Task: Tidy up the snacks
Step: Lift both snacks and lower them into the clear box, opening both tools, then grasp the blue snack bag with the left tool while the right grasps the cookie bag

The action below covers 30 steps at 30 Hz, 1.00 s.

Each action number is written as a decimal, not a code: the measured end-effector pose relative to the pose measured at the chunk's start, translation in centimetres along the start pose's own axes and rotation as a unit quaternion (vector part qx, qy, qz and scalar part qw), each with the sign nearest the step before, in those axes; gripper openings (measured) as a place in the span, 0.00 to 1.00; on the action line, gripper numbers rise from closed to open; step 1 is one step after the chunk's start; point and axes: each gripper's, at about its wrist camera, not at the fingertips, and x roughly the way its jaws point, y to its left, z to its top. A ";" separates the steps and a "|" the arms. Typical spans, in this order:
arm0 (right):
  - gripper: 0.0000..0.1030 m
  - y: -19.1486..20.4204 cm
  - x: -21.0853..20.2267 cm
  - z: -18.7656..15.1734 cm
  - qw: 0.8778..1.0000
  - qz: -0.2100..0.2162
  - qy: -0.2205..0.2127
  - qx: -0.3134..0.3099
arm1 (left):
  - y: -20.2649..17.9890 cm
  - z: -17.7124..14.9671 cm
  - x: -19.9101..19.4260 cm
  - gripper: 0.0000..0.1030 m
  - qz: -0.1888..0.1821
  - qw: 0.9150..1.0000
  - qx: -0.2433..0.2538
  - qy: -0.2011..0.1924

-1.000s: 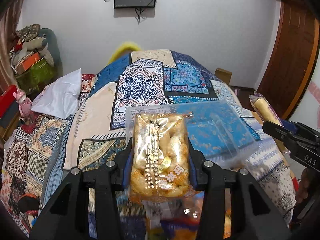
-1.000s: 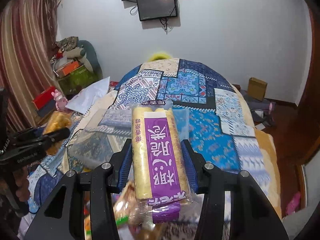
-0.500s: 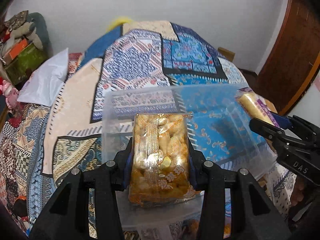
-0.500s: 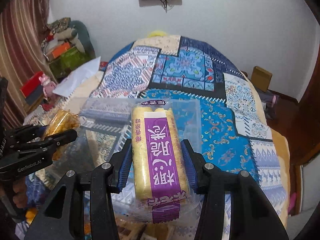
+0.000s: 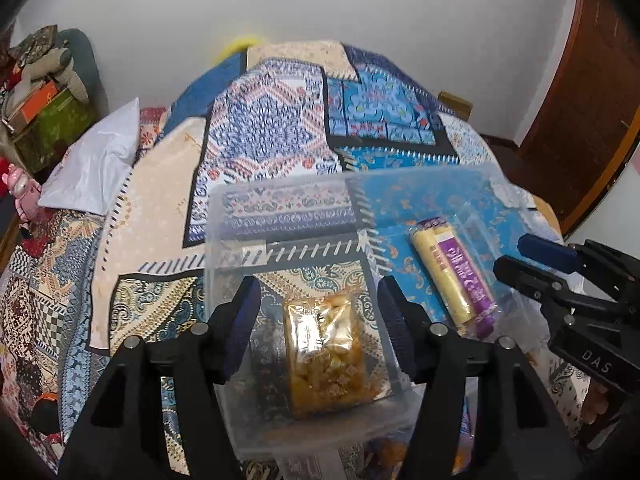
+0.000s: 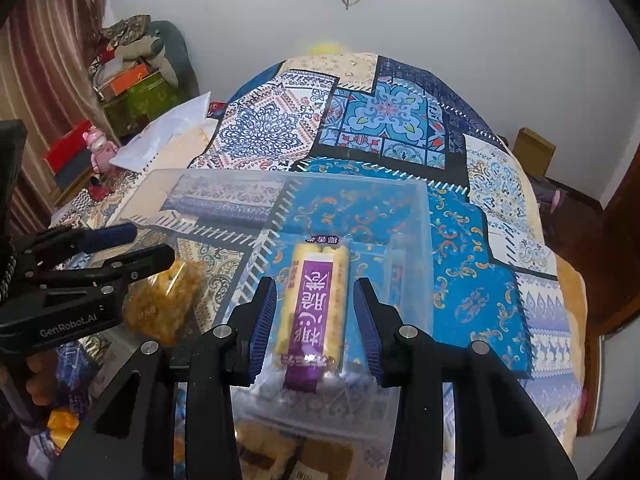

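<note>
A clear plastic bin sits on a bed covered with a patchwork quilt of blue, cream and dark panels. The left gripper hovers over the near left part of the bin with its two blue-padded fingers spread apart, touching nothing. Between and below them, on the bin floor, lies a transparent packet of golden-orange puffed snacks. The right gripper hovers over the right part of the same bin, its fingers likewise apart, with a visible gap on both sides of the pale yellow wafer roll pack that lies lengthwise beneath them (its wrapper carries a purple label with white characters). From the left camera, this wafer pack rests on the bin floor to the right of the puffed snacks, the two well apart, and the right gripper enters from the right edge. From the right camera, the left gripper reaches in from the left above the orange packet. A white pillow lies at the quilt's far left.
</note>
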 end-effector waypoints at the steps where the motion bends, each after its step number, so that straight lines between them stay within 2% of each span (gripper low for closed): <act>1: 0.37 0.1 -0.3 0.0 1.000 0.002 -0.001 0.000 | -0.1 -0.1 -0.7 0.59 0.001 1.000 0.003 -0.006; 7: 0.43 0.3 -3.5 -0.9 1.000 0.000 -0.016 -0.003 | -0.8 -1.1 -4.9 0.64 0.002 1.000 0.013 -0.028; 9: 0.48 0.3 -5.2 -1.7 1.000 0.003 -0.025 -0.001 | -1.0 -1.8 -6.3 0.69 0.002 0.999 0.014 -0.035; 17: 0.61 1.2 -10.4 -5.9 0.999 0.007 -0.049 -0.002 | -1.7 -6.3 -10.8 0.77 -0.002 0.999 0.012 -0.041; 25: 0.61 2.8 -11.7 -10.2 0.999 0.016 -0.035 -0.018 | -2.3 -11.9 -12.1 0.78 -0.010 1.000 0.012 -0.013; 30: 0.64 3.6 -10.3 -12.5 0.999 0.031 -0.006 -0.022 | -2.6 -14.5 -11.8 0.84 -0.018 1.000 0.013 0.001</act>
